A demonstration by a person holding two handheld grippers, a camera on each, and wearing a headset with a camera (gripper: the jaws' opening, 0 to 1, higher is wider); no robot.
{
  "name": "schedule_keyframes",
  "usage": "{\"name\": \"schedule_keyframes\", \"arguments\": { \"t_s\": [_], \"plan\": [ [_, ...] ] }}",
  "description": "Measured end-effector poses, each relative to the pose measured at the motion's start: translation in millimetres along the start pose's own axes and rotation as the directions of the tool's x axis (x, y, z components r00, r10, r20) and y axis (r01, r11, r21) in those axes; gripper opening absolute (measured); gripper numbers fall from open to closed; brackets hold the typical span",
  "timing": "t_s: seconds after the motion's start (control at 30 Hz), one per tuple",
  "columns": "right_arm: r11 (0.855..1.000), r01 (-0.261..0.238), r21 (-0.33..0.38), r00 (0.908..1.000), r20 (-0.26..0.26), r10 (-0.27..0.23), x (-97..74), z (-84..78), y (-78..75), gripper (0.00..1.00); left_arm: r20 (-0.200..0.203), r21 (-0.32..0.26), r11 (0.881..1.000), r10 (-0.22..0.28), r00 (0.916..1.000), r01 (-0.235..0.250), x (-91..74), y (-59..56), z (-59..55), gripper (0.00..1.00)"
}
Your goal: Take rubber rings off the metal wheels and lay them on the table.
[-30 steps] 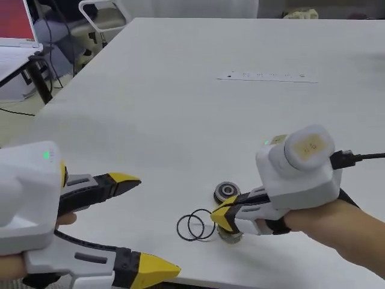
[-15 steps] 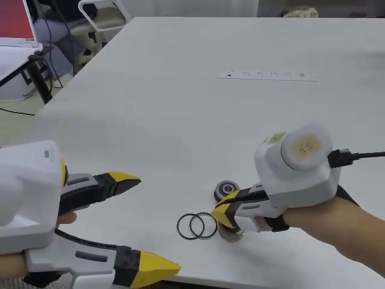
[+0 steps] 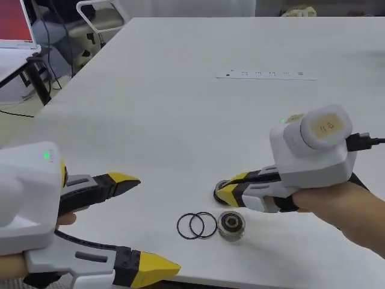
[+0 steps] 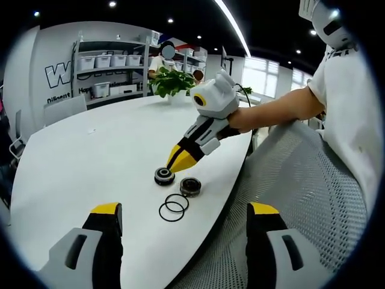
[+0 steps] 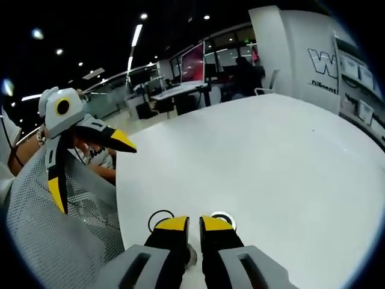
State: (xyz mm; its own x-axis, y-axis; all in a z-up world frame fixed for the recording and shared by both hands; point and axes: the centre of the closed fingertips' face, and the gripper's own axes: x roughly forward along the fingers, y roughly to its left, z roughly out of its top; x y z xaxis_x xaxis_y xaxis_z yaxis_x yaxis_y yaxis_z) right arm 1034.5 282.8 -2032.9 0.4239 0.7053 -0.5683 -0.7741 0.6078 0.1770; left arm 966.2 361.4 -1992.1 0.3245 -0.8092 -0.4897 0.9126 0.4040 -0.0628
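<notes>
Two black rubber rings (image 3: pixel 197 225) lie overlapping on the white table (image 3: pixel 180 108) near its front edge. Just right of them stands a bare metal wheel (image 3: pixel 231 223). A second wheel (image 3: pixel 223 187), dark-rimmed, sits behind it, partly hidden by my right gripper (image 3: pixel 224 192), whose shut tips hover at it with nothing held. My left gripper (image 3: pixel 153 223) stays wide open at the near left, empty. In the left gripper view the rings (image 4: pixel 173 206) and both wheels (image 4: pixel 190 186) lie ahead of the open jaws. In the right gripper view a ring (image 5: pixel 157 217) shows left of my right gripper (image 5: pixel 194 221).
A thin white strip (image 3: pixel 266 75) lies far back on the table. Chairs and a desk (image 3: pixel 24 54) stand beyond the left edge. The table's front edge runs just below the rings. A mesh chair back (image 4: pixel 289 180) is at the right of the left gripper view.
My right gripper has lifted off the near bare wheel and moved back and right to the far wheel, uncovering the near one. The left gripper has stayed put.
</notes>
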Motion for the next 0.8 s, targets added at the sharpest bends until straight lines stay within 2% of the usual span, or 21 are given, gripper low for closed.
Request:
{"name": "schedule_keyframes", "arguments": {
  "t_s": [0.4,0.8],
  "plan": [
    [0.997,0.050,0.054,0.9963,0.067,-0.054,-16.2,11.9,-25.8,0.10,0.003,-0.006,1.000,-0.003,1.0000,0.003,0.0,-0.6,0.3,0.83],
    [0.993,0.085,0.082,0.9938,0.064,-0.091,-25.6,2.6,-41.9,0.13,0.011,-0.010,1.000,-0.001,0.9999,0.001,-0.2,-0.6,1.5,0.82]
  ]
}}
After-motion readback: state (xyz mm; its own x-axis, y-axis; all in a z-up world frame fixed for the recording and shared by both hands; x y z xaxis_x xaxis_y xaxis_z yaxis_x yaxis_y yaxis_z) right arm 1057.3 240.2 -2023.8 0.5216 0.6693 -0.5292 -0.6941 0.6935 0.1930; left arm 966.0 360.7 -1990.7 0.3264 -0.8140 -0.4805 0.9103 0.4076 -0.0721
